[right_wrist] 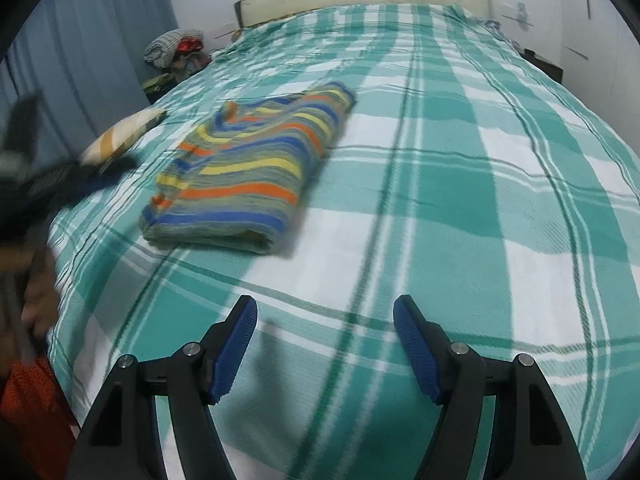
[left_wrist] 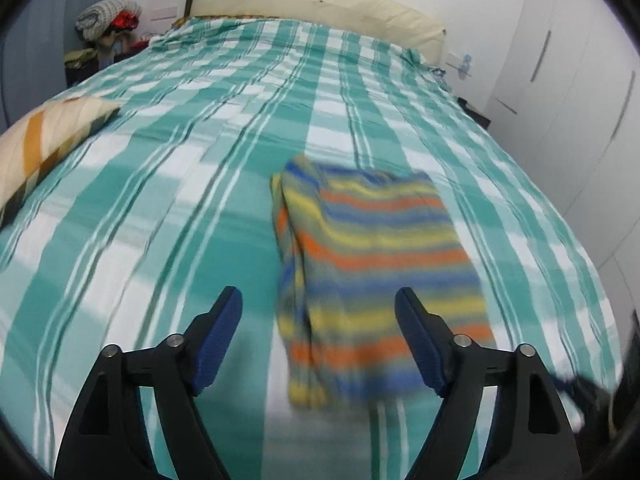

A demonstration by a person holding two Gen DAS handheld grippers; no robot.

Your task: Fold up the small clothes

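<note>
- Blue-padded fingers of the left gripper (left_wrist: 319,300) fill the bottom of the left wrist view, jaws wide apart with nothing pressed between the pads.
- Striped garment (left_wrist: 372,276), one piece, folded into a thick rectangle, lies flat on the checked bedspread (left_wrist: 160,208); its near end sits between and under those open jaws, closer to the right-hand finger (motion blur makes it impossible to say whether the pad touches the cloth).
- Right gripper (right_wrist: 325,312) hangs over bare bedspread (right_wrist: 460,220), jaws likewise apart and empty.
- From the right wrist view the striped garment (right_wrist: 256,168) lies well apart from those jaws, further up the bed and to the picture's left, with its folded edge facing the camera.
- Beside the garment, towards the picture's left edge, the left gripper (right_wrist: 76,180) shows as a dark blur, with part of a hand (right_wrist: 38,300) below it and an orange cloth (right_wrist: 32,408) at the bed's edge.
- Count: one striped garment, two grippers, one patterned pillow (left_wrist: 48,140) left of the garment, one cream headboard cushion (left_wrist: 320,8) beyond it.
- Past the garment at the bed's far left corner sits one heap of clothes (left_wrist: 108,24).
</note>
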